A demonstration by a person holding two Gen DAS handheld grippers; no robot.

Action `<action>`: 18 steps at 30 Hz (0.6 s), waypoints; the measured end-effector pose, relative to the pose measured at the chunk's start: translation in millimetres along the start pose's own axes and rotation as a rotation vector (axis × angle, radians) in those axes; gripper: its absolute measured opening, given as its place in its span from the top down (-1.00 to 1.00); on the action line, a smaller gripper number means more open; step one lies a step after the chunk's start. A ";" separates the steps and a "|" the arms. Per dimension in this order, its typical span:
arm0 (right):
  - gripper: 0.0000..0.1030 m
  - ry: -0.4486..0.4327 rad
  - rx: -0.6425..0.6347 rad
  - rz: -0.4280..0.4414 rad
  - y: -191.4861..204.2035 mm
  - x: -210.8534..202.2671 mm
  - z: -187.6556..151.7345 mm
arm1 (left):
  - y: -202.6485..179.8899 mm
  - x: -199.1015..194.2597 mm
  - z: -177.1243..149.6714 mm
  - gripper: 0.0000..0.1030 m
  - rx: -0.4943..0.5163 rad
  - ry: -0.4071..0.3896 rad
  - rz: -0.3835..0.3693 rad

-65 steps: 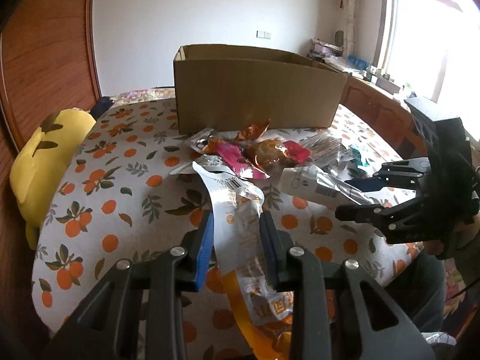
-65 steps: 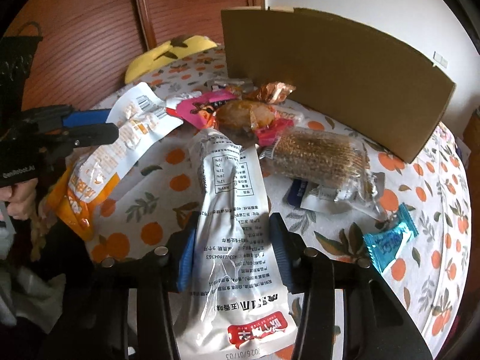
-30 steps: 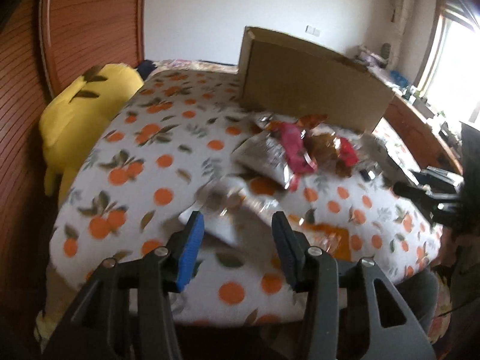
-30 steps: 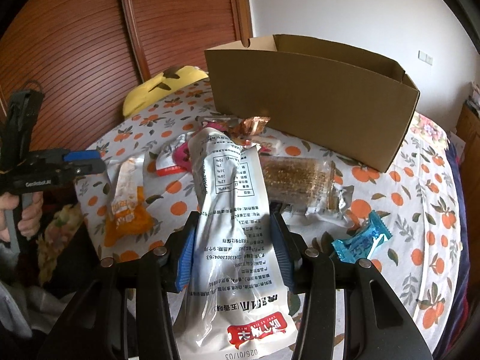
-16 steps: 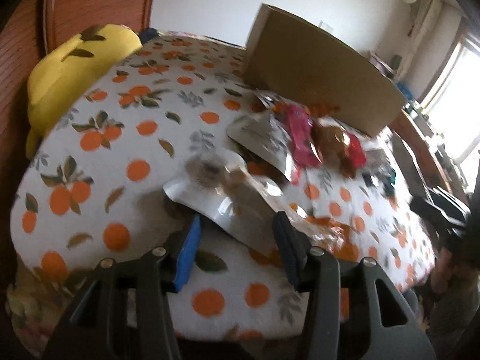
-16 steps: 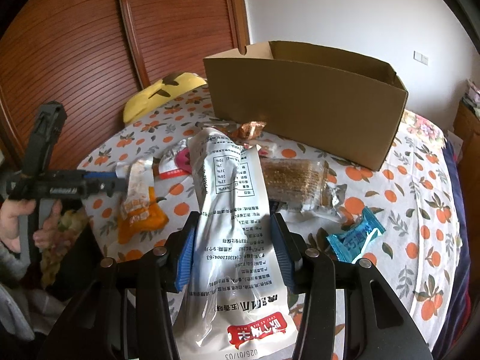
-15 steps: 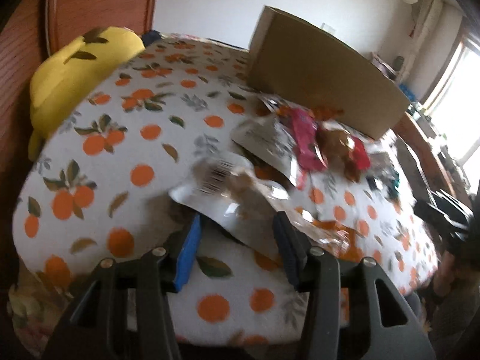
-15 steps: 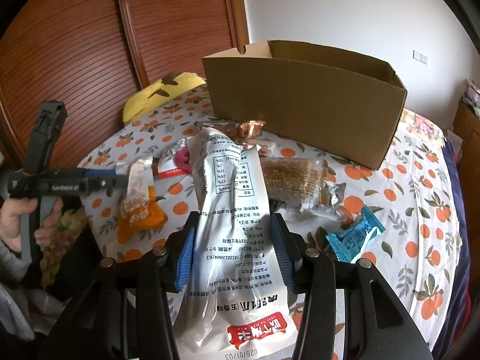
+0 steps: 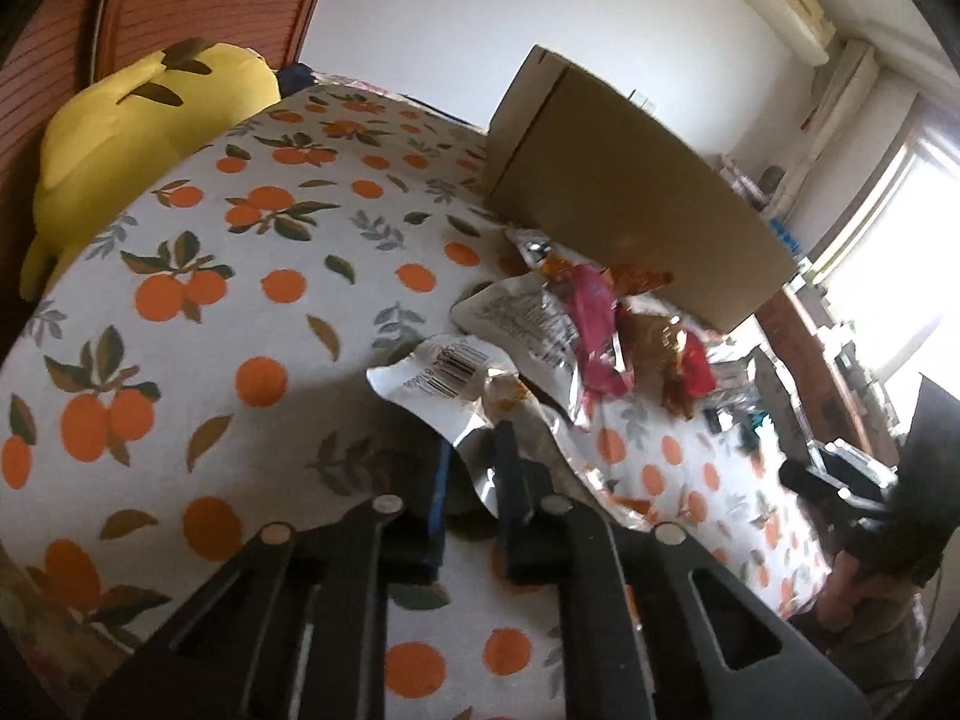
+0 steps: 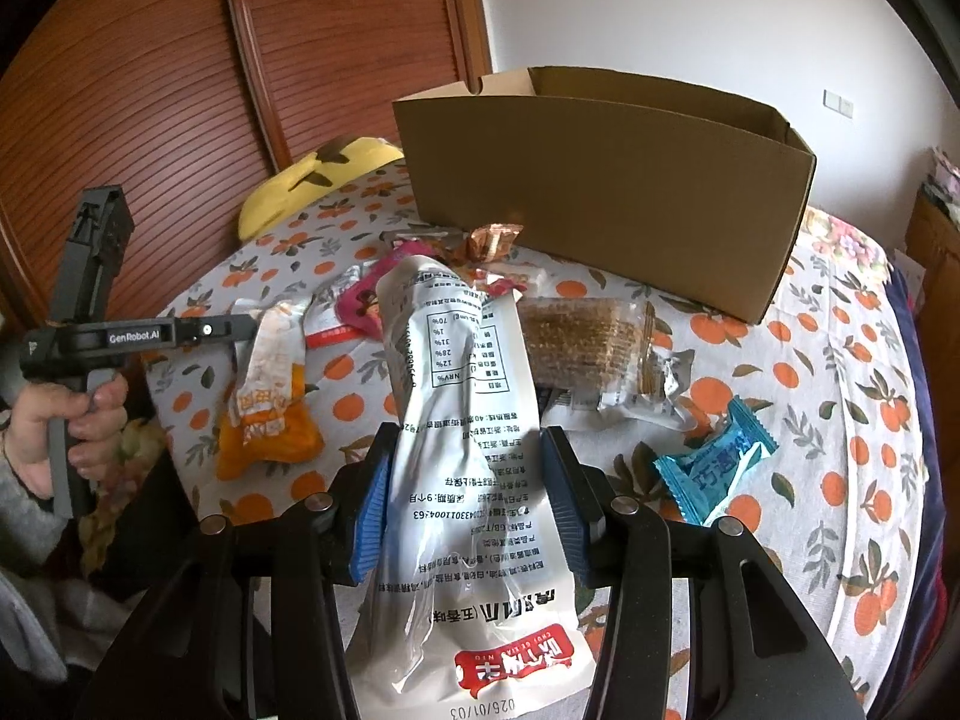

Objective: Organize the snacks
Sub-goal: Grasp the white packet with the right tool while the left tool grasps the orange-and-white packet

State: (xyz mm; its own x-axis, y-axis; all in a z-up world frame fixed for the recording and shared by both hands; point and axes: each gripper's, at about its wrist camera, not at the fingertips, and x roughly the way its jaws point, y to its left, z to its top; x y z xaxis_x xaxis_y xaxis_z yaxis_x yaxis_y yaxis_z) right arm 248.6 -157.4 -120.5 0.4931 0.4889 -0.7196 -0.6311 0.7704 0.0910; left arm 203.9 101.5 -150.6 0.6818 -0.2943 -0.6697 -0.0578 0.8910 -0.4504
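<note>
Orange-printed cloth covers the surface (image 10: 852, 324). At left, the left hand-held gripper (image 10: 255, 324) has just closed on the orange snack packet's (image 10: 264, 414) crinkled white end. At centre, the right hand-held gripper (image 10: 465, 492) clamps a tall white pouch (image 10: 474, 420). Next, I judge, both go into the cardboard box (image 10: 600, 192) behind.

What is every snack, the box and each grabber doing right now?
Left gripper: just closed, pinching the orange-and-white snack packet by its edge.
Right gripper: holding the long white pouch raised off the tablecloth.
Cardboard box: open on top, upright.
Blue candy packet: lying flat.
Sesame bar packet: lying flat.
</note>
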 end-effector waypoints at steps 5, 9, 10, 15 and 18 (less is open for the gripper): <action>0.07 0.000 -0.001 0.001 -0.3 -0.1 0.3 | -16.3 -10.4 4.9 1.00 0.080 -0.044 0.013; 0.07 -0.002 0.003 0.002 0.0 0.3 0.5 | -34.9 -25.3 7.1 1.00 0.166 -0.091 0.044; 0.07 -0.004 0.003 0.002 0.0 -0.3 -0.5 | -39.5 -28.9 8.5 1.00 0.185 -0.094 0.043; 0.07 -0.023 -0.001 -0.003 2.5 -7.6 1.4 | -55.7 -45.4 16.8 1.00 0.246 -0.123 0.058; 0.07 -0.040 0.000 -0.012 1.4 -14.5 5.7 | -62.5 -49.8 22.7 1.00 0.267 -0.133 0.059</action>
State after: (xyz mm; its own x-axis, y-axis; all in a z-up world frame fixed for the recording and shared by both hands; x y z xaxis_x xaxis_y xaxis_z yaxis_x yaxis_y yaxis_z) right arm 244.0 -161.0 -106.0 0.5238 0.4955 -0.6929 -0.6251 0.7762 0.0825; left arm 190.1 68.3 -75.7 0.7733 -0.2073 -0.5992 0.0815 0.9697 -0.2303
